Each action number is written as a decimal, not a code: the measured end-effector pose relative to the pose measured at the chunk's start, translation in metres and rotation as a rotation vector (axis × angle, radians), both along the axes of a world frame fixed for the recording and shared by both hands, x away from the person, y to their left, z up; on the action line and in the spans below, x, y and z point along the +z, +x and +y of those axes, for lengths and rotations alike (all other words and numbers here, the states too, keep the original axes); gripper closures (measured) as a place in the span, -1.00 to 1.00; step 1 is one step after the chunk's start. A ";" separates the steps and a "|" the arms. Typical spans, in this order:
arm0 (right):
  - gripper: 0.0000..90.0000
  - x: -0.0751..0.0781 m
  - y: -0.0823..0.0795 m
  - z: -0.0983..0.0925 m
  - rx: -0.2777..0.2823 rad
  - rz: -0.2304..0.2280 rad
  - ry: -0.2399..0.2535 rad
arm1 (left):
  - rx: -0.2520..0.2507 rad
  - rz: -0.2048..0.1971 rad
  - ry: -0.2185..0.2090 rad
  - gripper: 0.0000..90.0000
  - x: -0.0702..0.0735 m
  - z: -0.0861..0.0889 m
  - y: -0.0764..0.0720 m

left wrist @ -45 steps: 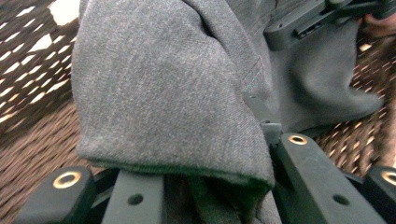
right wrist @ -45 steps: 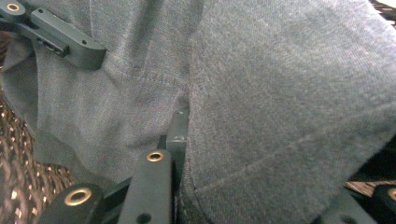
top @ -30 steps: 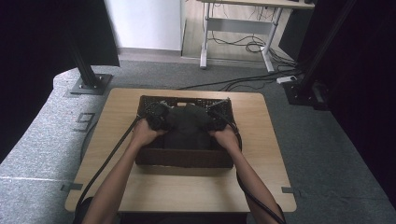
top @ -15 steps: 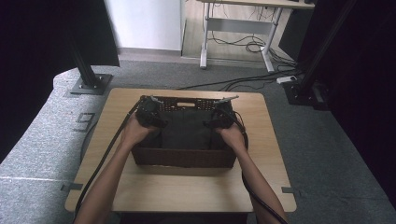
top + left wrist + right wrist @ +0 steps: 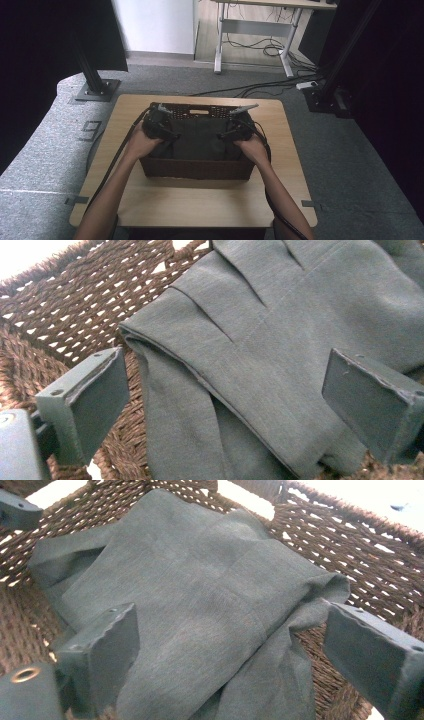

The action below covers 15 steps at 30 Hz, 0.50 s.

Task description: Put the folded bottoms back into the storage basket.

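- The folded grey garment (image 5: 199, 141) lies inside the brown wicker basket (image 5: 197, 169), spread over its floor; in the left gripper view its pleated, stitched cloth (image 5: 260, 355) reaches to the woven wall (image 5: 65, 305), and in the right gripper view it (image 5: 200, 610) covers most of the bottom, with one fold bunched near the side wall.
- The left gripper (image 5: 161, 126) hangs over the left end of the garment, inside the basket's rim; its jaws have just been opening and stand wide apart, the cloth below and between them but not pinched, so nothing is grasped (image 5: 227, 400).
- The right gripper (image 5: 235, 131) hangs over the right end of the garment; its jaws too have just been opening and now stand released, with the cloth lying loose beneath them (image 5: 232, 660).
- The basket (image 5: 350, 550) sits on the far half of the light wooden table (image 5: 200, 205), its long side toward the person.
- The person's forearms come in from the near edge, and a black cable (image 5: 112, 165) trails back from the left gripper over the table.
- Grey carpet (image 5: 45, 150) lies around the table.
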State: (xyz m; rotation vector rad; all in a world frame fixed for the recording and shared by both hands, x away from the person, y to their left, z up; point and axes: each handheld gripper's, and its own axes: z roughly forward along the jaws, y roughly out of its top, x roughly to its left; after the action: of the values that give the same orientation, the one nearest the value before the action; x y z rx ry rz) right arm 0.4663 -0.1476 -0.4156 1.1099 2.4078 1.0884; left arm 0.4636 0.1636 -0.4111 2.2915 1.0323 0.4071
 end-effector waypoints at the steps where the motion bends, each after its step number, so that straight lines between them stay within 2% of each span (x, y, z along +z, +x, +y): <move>1: -0.87 0.001 -0.002 0.000 0.005 -0.004 -0.007 | 0.000 0.000 -0.006 -0.91 0.001 0.001 -0.001; 4: -0.92 0.003 -0.006 0.000 0.009 -0.013 -0.019 | -0.006 -0.012 -0.023 -0.94 0.003 0.004 -0.005; 8: -0.98 0.006 -0.012 -0.003 0.023 -0.022 -0.024 | -0.009 -0.033 -0.022 -0.99 0.004 0.007 -0.010; 10: -1.00 0.007 -0.014 -0.004 0.022 -0.022 -0.020 | -0.006 -0.041 -0.017 -1.00 0.004 0.008 -0.013; 15: -1.00 0.009 -0.021 -0.010 0.022 -0.014 0.012 | -0.012 -0.055 -0.046 -1.00 0.003 0.015 -0.021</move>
State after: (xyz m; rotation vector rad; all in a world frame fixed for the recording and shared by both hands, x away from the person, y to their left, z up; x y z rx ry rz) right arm 0.4456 -0.1574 -0.4065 1.0785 2.4116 1.1156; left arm 0.4425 0.1785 -0.4079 2.2322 0.9904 0.4353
